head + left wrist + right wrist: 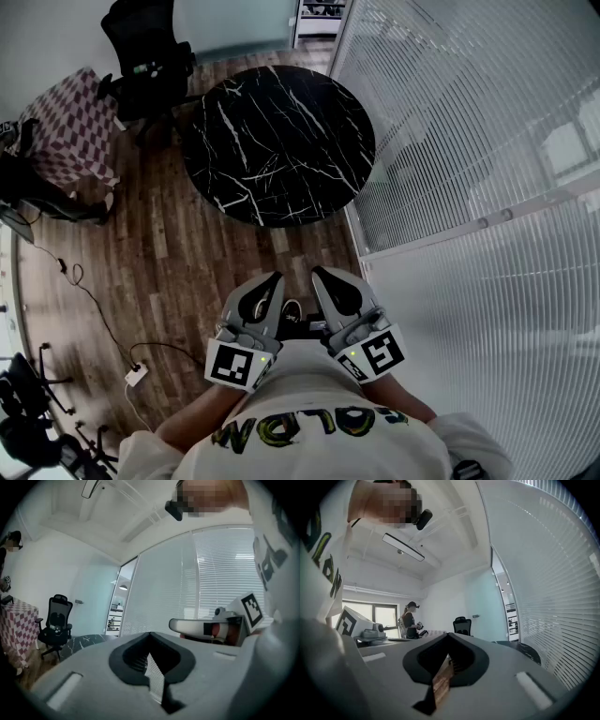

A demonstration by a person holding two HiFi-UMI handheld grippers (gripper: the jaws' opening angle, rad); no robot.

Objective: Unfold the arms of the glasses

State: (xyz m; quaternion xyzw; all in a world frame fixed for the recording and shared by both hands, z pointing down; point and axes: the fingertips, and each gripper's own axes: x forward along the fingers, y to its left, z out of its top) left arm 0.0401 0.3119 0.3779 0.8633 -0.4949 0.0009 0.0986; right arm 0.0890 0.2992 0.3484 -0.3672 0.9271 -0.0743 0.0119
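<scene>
In the head view the left gripper [271, 278] and the right gripper [319, 274] are held side by side close against the person's white shirt [319, 422], both pointing out over the wooden floor [178, 253] toward a round black marble tabletop [277, 141] that stands well apart from them; a slatted white blind wall [469, 141] runs along the right, an office chair [141, 47] and a checkered cloth [70, 127] sit at the upper left, and a power strip [137, 375] with its cable lies on the floor. In the left gripper view the fingers [154, 677] are pressed together with nothing between them, the ribbed pad showing in the dark notch; beyond them are the marble tabletop's edge [89, 641], the chair [56, 620] and the blind wall [187, 583], and the right gripper [206, 627] shows just beside at the right with its marker cube [253, 611]. In the right gripper view the fingers [440, 681] are likewise together and bare; the left gripper [370, 632] shows at the left, a person [408, 620] stands far off by a window, the chair [462, 625] is behind, and the tabletop [525, 651] lies low at the right under the blinds [543, 573]. The glasses cannot be made out in any view, so their place relative to the fingers cannot be told
</scene>
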